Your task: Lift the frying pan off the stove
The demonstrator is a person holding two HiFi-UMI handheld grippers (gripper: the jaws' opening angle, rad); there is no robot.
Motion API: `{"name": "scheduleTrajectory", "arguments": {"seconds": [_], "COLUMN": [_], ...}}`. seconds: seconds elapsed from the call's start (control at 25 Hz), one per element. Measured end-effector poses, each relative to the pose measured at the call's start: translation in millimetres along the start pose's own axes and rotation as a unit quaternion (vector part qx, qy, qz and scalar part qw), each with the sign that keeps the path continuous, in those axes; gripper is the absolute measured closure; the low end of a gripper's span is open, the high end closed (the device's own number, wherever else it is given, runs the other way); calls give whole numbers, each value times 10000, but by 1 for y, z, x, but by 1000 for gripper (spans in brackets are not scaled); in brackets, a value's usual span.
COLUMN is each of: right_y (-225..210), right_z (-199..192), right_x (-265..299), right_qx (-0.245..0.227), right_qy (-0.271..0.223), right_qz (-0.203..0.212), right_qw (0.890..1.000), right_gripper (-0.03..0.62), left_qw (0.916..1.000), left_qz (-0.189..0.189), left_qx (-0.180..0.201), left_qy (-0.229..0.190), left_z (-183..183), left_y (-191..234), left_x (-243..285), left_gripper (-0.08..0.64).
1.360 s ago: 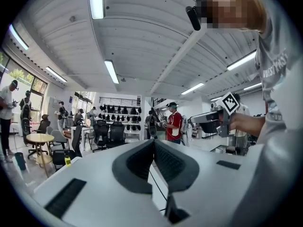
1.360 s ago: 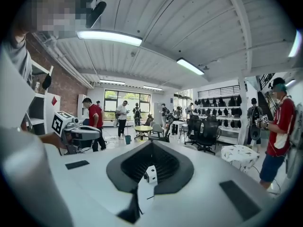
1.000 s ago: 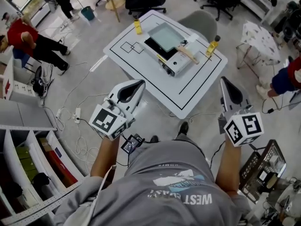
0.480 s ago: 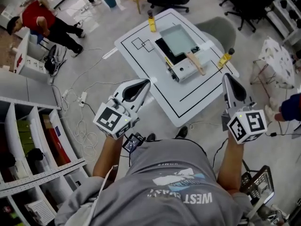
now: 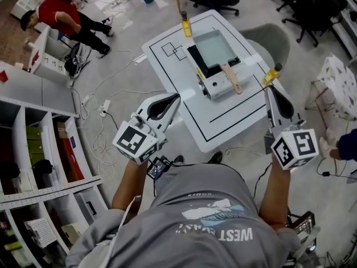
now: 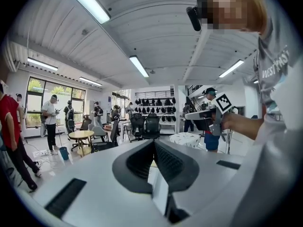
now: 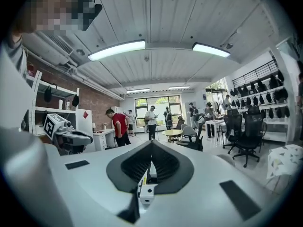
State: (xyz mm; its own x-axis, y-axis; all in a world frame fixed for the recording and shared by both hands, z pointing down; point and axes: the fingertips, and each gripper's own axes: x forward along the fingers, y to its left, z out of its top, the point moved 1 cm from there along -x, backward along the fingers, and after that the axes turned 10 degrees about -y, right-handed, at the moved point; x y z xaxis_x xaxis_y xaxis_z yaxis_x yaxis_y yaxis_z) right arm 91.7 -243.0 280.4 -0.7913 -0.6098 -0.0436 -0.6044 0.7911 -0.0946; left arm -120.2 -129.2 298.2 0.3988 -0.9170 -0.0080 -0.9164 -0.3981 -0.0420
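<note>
Two tools: the left hand-held gripper [image 5: 173,97] and the right hand-held gripper [image 5: 269,90] were held up in front of the person, in the lower half of the head view.
Left jaws: pressed together, with nothing between them [image 6: 154,142].
Right jaws: closed tip to tip as well, and empty [image 7: 151,143].
Aim: each gripper view looked level across the room, not down at the tabletop.
Frying pan [image 5: 213,47]: a pale rectangular pan, it sat on the stove in the upper centre of the head view, well apart from both tools.
Wooden handle [image 5: 231,79]: it stuck out of the pan toward the lower right of the frame, lying over the stove's front.
Stove [image 5: 217,86]: a boxy grey unit, it stood inside the black lines on the white tabletop [image 5: 167,66].
Bottles: one yellow bottle [image 5: 186,25] stood at the tabletop's upper edge, another [image 5: 270,75] at its right edge.
Upper left: a person in red [image 5: 61,17] bent over beside a white cabinet.
</note>
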Motion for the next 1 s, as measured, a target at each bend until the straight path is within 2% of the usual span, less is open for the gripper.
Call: {"name": "scheduleTrajectory", "arguments": {"seconds": [0.32,0.6,1.0], "right_y": [-28,-36,-63], "right_z": [-5,-13,-21], "right_x": [-11,-20,-43], "right_qx": [166,193,100], "right_qy": [-71,-25,189], "right_qz": [77,29,-663], "right_qw": [9998,9998,9976], "right_gripper": [581,581,581], "left_qw": [10000,9998,9963], "left_qz": [-14,-112,-729], "left_qx": [-39,-112,-399], "left_qy": [-6,104,203], "left_z": [8,-5,-40], "left_y": [-22,-25,-17], "left_x": [28,44,100], "left_gripper": [563,563,563]}}
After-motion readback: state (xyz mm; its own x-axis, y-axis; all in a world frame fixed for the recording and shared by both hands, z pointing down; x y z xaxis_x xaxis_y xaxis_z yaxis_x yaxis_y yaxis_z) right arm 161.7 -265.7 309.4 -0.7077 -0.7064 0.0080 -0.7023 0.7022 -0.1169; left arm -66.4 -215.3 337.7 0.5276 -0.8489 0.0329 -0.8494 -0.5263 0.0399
